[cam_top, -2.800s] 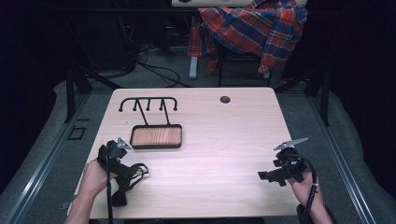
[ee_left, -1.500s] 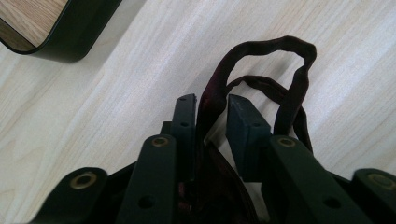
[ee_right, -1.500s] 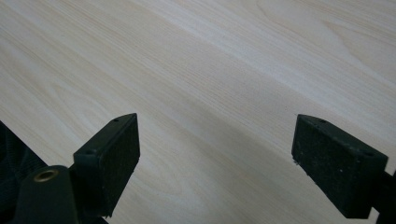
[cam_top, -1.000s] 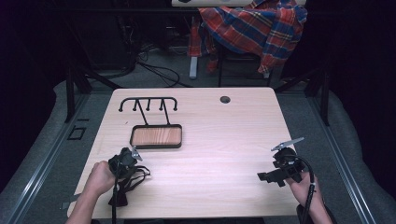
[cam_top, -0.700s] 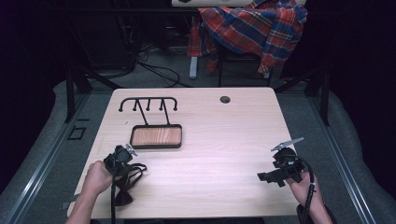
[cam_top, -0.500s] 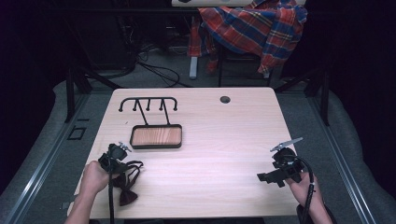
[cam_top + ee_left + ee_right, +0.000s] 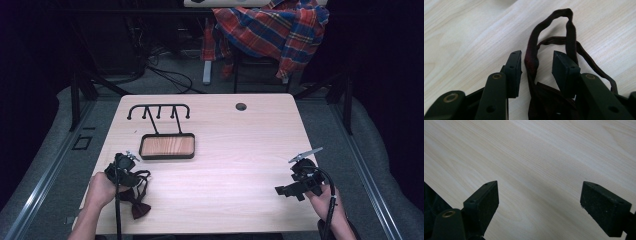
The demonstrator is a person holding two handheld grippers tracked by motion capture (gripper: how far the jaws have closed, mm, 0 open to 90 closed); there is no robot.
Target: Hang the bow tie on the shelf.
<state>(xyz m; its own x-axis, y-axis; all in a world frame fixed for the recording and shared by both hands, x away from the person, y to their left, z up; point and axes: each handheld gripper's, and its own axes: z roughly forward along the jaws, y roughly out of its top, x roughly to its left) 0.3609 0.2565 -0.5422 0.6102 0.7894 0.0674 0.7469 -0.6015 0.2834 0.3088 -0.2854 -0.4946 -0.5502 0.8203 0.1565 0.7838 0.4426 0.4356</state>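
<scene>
Behind pale wood table, plaid shirt

My high view looks forward and down over the whole wooden table from its near edge. My two gripper views sit close above that same tabletop, the left one toward its near left corner, the right one toward its near right.

Both grippers are black; the left gripper has flat rectangular jaw pads on arms with brass-coloured rivets and small screw holes, and a black cable trails from it. The right gripper carries a grey three-cornered plate on top and a black cable; the forearms are bare
</scene>
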